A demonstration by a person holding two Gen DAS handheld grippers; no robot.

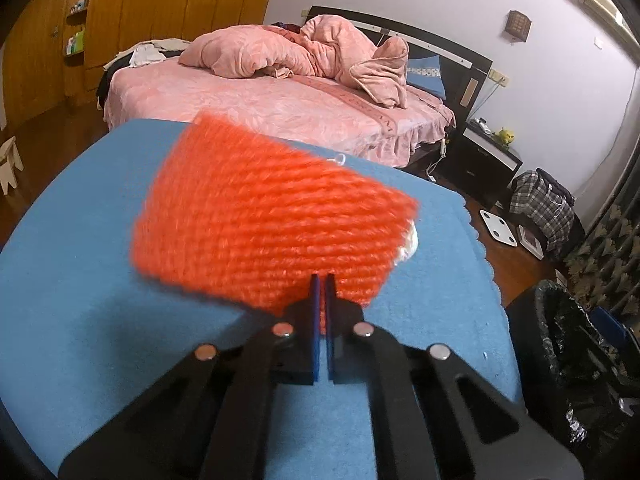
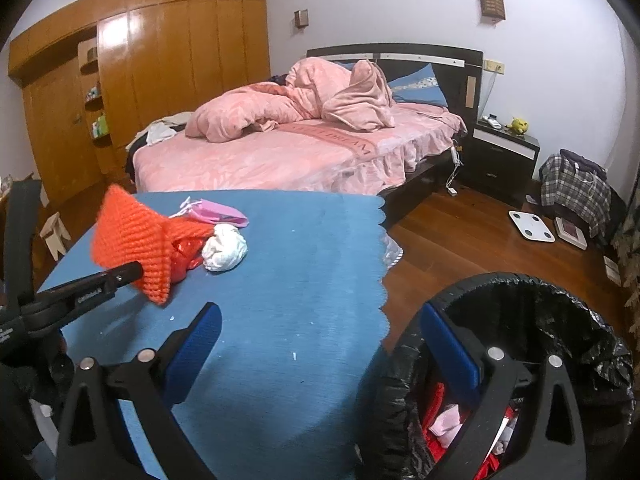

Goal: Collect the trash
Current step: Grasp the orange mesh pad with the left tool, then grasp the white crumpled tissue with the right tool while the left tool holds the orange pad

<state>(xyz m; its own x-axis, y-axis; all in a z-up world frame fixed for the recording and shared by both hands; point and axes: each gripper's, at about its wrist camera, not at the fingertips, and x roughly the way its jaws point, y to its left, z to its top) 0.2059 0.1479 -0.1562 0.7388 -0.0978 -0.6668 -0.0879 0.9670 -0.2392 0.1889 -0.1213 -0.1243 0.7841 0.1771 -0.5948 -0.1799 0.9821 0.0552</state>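
Note:
My left gripper [image 1: 322,280] is shut on an orange foam net sleeve [image 1: 272,220] and holds it lifted above the blue-covered table [image 1: 80,280]. The right wrist view shows the sleeve [image 2: 132,240] hanging from the left gripper's tip [image 2: 130,272]. On the table beside it lie a red plastic scrap [image 2: 185,256], a white crumpled tissue [image 2: 224,250] and a pink wrapper [image 2: 218,212]. My right gripper [image 2: 320,332] is open and empty, above the table's right edge and the black-lined trash bin [image 2: 560,320].
The bin [image 1: 568,360] stands on the wooden floor right of the table and holds red and pink trash. A pink bed [image 2: 280,152], a black nightstand [image 2: 504,156], a white scale [image 2: 532,226] and a plaid bag [image 2: 576,188] lie beyond.

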